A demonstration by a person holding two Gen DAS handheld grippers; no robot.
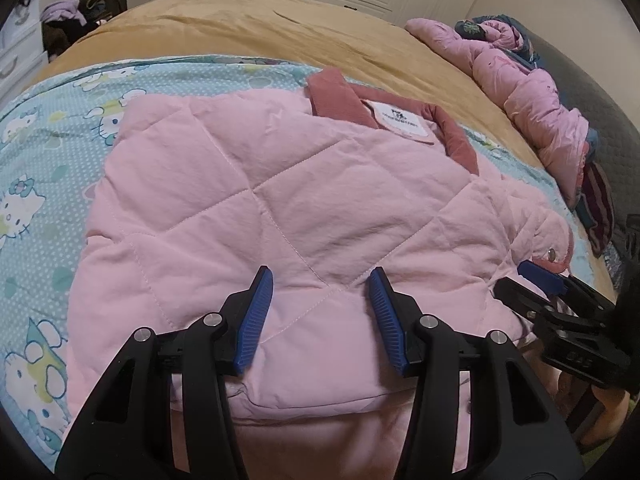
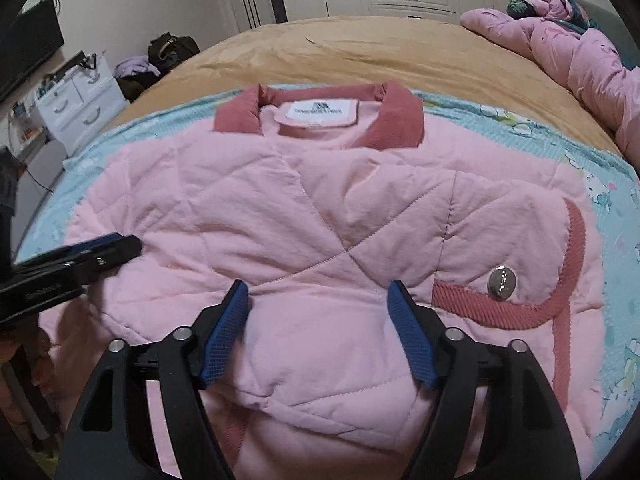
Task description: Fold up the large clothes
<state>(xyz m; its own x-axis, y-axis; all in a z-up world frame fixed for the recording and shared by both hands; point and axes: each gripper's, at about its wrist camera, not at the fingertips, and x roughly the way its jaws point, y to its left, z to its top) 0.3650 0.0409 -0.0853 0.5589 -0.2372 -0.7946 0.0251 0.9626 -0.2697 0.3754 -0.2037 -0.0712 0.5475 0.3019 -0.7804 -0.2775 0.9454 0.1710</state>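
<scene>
Jacket (image 2: 312, 216) flat on sheet (image 2: 600, 184) on bed (image 2: 360, 52); collar (image 2: 320, 114) at far end, clothes pile (image 2: 568, 48) far right.

Black tongs (image 1: 320, 320), ribbed blue pads (image 1: 256, 320), silver screws (image 1: 212, 319)

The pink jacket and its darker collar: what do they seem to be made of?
Pink jacket: likely matte woven cotton or nylon over padding; puffy, crinkled panels between diamond stitching. Collar: probably corduroy; fine parallel ribs, dusty rose.
</scene>
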